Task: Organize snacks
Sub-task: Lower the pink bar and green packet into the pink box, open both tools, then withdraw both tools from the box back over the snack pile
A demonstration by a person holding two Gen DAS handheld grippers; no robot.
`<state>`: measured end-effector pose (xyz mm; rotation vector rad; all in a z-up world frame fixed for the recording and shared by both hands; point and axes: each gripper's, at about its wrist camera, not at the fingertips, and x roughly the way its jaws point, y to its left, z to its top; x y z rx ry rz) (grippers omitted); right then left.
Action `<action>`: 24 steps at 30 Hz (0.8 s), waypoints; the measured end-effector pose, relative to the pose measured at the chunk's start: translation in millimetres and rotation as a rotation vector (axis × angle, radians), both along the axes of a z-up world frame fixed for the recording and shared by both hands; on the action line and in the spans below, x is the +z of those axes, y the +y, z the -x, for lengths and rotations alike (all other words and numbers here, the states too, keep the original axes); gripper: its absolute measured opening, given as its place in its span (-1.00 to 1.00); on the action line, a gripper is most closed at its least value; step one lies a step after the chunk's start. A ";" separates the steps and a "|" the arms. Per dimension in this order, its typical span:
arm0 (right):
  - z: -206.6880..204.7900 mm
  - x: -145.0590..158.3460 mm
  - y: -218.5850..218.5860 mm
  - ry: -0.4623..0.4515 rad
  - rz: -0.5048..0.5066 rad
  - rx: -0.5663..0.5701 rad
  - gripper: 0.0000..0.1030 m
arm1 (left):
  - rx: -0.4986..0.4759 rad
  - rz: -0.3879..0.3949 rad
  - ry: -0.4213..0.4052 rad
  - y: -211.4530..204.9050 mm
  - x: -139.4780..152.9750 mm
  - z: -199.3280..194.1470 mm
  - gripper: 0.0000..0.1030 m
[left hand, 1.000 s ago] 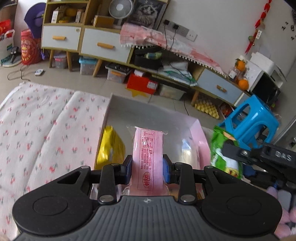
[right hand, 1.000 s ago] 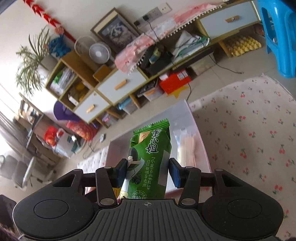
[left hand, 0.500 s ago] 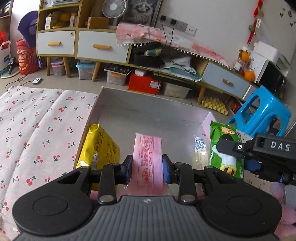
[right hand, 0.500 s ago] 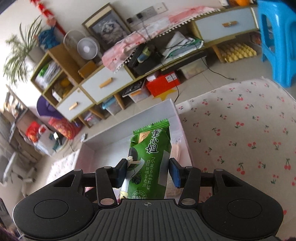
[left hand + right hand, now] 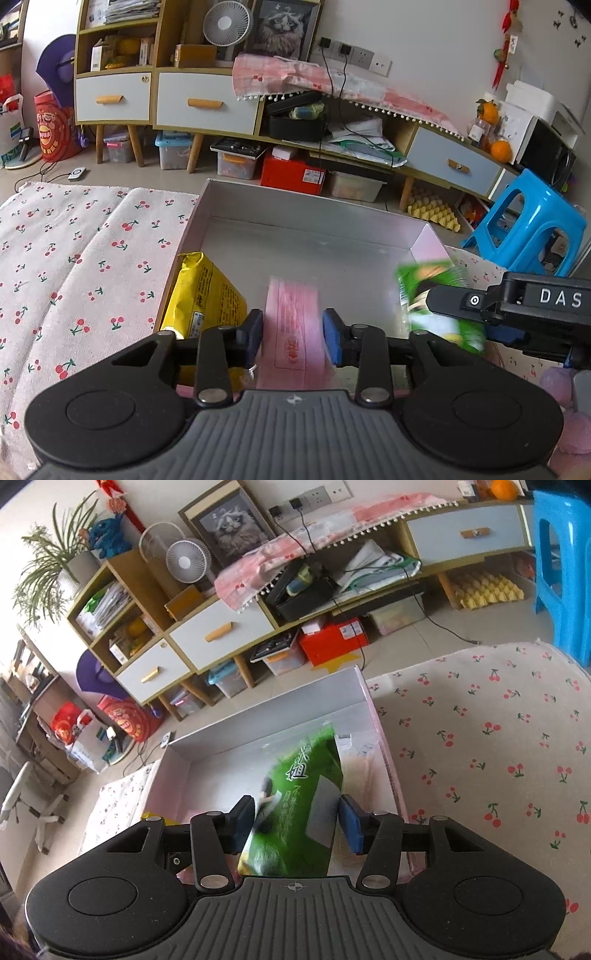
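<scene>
A white open box [image 5: 306, 225] sits on a cherry-print cloth, with a yellow snack pack [image 5: 205, 295] leaning at its left wall. My left gripper [image 5: 293, 332] is over the box; the pink snack pack [image 5: 295, 328] between its pads looks blurred, with small gaps at the pads. My right gripper [image 5: 295, 819] is over the box [image 5: 266, 716] too; the green snack pack [image 5: 303, 805] between its pads is blurred and tilted, with a gap on the right side. The green pack [image 5: 436, 295] and right gripper also show in the left wrist view.
The cherry-print cloth [image 5: 81, 258] spreads left of the box and to its right [image 5: 491, 746]. A pale snack pack [image 5: 365, 760] lies by the box's right wall. A blue stool [image 5: 524, 221] stands beyond the right corner. Low cabinets [image 5: 207, 99] line the far wall.
Both grippers have come down over the box. Their jaws have widened, and the pink and green packs now blur as if slipping down out of the pads.
</scene>
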<state>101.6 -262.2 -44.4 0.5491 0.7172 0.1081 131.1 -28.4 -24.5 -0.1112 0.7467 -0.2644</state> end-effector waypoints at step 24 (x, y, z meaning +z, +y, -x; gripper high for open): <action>55.9 25.9 -25.3 0.055 0.101 -0.001 0.71 | -0.069 -0.025 0.070 22.6 19.5 46.2 0.80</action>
